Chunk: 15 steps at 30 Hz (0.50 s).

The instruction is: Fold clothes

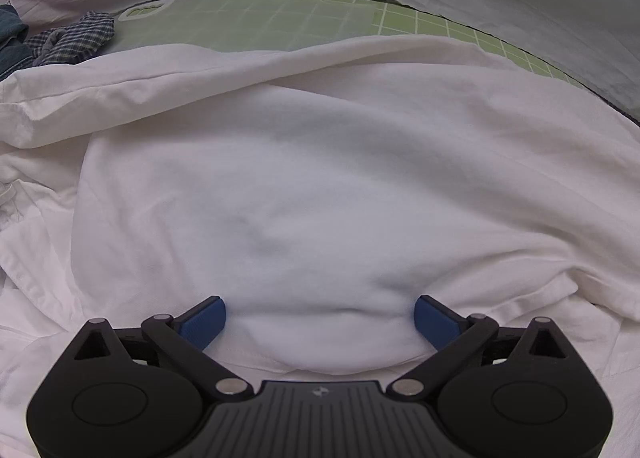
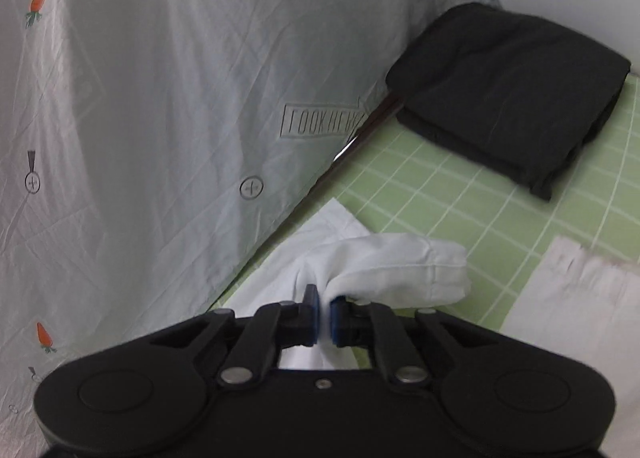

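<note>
Right gripper (image 2: 324, 314) pinches white shirt (image 2: 384, 266) edge above green mat (image 2: 460, 194).

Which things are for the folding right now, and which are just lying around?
For the folding:
- white shirt
- right gripper, shut on a bunch of the shirt
- left gripper, open over the shirt

Just lying around:
- folded black garment
- checked cloth
- green grid mat
- carrot-print sheet
</note>
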Each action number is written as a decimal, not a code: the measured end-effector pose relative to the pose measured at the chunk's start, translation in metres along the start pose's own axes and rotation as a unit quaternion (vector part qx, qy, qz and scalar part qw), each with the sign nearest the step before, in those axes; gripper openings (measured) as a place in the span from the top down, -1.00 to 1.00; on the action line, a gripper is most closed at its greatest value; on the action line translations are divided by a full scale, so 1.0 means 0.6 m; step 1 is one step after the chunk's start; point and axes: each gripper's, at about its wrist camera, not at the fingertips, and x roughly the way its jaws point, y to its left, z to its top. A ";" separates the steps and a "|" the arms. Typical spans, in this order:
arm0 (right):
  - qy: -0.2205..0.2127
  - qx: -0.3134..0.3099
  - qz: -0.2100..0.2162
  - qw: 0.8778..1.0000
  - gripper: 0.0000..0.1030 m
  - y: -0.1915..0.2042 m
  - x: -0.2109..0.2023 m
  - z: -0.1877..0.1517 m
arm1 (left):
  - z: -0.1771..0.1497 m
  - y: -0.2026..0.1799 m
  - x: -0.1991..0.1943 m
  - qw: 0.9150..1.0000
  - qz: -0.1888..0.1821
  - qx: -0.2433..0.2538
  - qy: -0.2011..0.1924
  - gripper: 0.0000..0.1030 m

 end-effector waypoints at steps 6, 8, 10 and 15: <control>0.058 -0.160 -0.174 0.970 0.05 -0.019 0.037 -0.045 | -0.002 0.004 -0.001 1.000 -0.001 0.000 0.000 -0.96; 0.057 -0.206 -0.188 0.959 -0.09 -0.017 0.020 -0.079 | -0.004 0.008 -0.005 1.000 -0.002 0.000 -0.001 -0.96; 0.058 -0.226 -0.184 0.955 -0.41 -0.011 0.002 -0.109 | -0.008 0.012 -0.010 1.000 -0.003 -0.002 -0.004 -0.96; 0.068 -0.292 -0.154 0.942 -0.81 0.022 -0.048 -0.185 | -0.021 0.031 -0.034 1.000 -0.003 -0.004 -0.019 -0.96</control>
